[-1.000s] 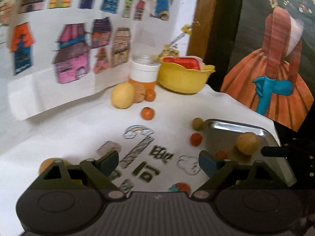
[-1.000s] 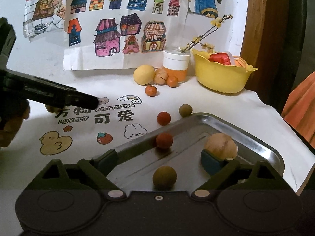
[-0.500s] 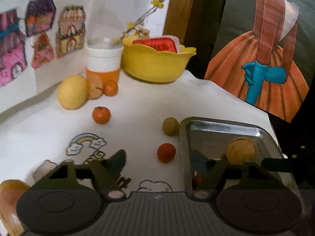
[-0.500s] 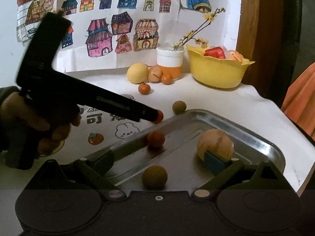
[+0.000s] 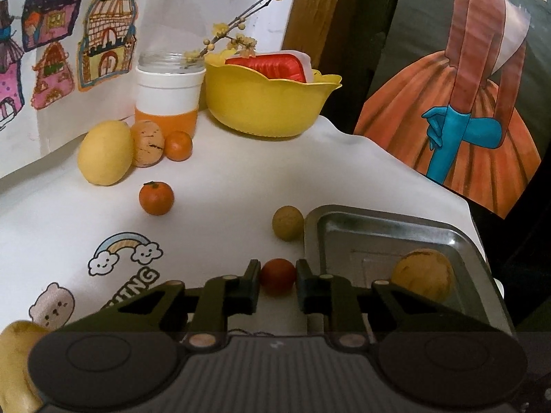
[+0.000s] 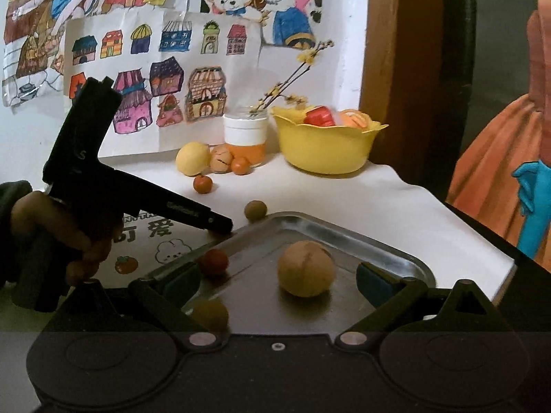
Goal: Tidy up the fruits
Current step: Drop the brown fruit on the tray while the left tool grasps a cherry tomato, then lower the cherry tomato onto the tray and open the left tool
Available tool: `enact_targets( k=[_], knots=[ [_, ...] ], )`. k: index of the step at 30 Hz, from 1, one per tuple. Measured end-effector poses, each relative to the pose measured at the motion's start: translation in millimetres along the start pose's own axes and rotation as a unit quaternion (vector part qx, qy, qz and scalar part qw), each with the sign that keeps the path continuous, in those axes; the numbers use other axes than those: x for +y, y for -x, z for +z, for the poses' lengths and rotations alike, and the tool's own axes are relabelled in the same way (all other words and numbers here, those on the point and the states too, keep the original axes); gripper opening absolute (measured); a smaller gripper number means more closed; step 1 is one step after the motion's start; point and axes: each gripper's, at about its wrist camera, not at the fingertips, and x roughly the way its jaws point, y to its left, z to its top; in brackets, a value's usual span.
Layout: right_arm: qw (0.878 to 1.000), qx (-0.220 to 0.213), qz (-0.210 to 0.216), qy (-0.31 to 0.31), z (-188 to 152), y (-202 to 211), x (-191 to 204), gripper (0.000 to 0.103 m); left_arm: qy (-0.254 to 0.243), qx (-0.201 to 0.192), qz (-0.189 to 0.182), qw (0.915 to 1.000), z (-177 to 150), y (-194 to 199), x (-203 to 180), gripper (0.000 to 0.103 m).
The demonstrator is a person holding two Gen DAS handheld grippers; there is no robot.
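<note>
My left gripper [image 5: 278,270] is shut on a small red fruit [image 5: 278,279] that lies on the white cloth just left of the steel tray [image 5: 378,218]. In the right wrist view a hand holds that gripper [image 6: 220,223] at the tray's left rim [image 6: 344,230], and its red fruit is hidden. My right gripper [image 6: 277,275] stands open over the tray, with a tan round fruit [image 6: 305,270] between its fingers but untouched. A red fruit [image 6: 214,262] and an olive fruit [image 6: 210,313] also lie in the tray.
An olive fruit [image 5: 288,222] and a tangerine [image 5: 156,198] lie loose on the cloth. At the back stand a yellow fruit [image 5: 105,152], a walnut-like fruit [image 5: 147,143], a small orange [image 5: 178,145], a jar [image 5: 167,96] and a yellow bowl [image 5: 268,103]. The table edge runs right of the tray.
My left gripper moved forward and right to the tray's left side and its jaws closed on the red fruit. The right gripper shifted, so the tan fruit now sits between its fingers.
</note>
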Motion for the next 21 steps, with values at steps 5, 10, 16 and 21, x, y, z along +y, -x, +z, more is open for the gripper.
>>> enact_targets(
  k=[5, 10, 16, 21],
  knots=[
    [1.000, 0.008, -0.001, -0.009, -7.5, 6.7, -1.4, 0.098, -0.001, -0.018, 0.001, 0.9998, -4.7, 19.8, -6.0, 0.023],
    [1.000, 0.013, 0.005, -0.002, -11.0, 10.6, 7.3, 0.098, -0.001, -0.022, -0.008, 0.9997, -16.8, 45.3, -16.8, 0.023],
    [1.000, 0.023, 0.003, 0.001, -18.9, 22.2, 18.0, 0.098, -0.016, -0.008, -0.019, 0.9996, -37.9, 65.2, -31.4, 0.023],
    [0.999, 0.033, 0.001, 0.004, -26.2, 34.0, 24.6, 0.098, -0.036, 0.007, -0.013, 0.9992, -50.9, 68.9, -43.3, 0.023]
  ],
)
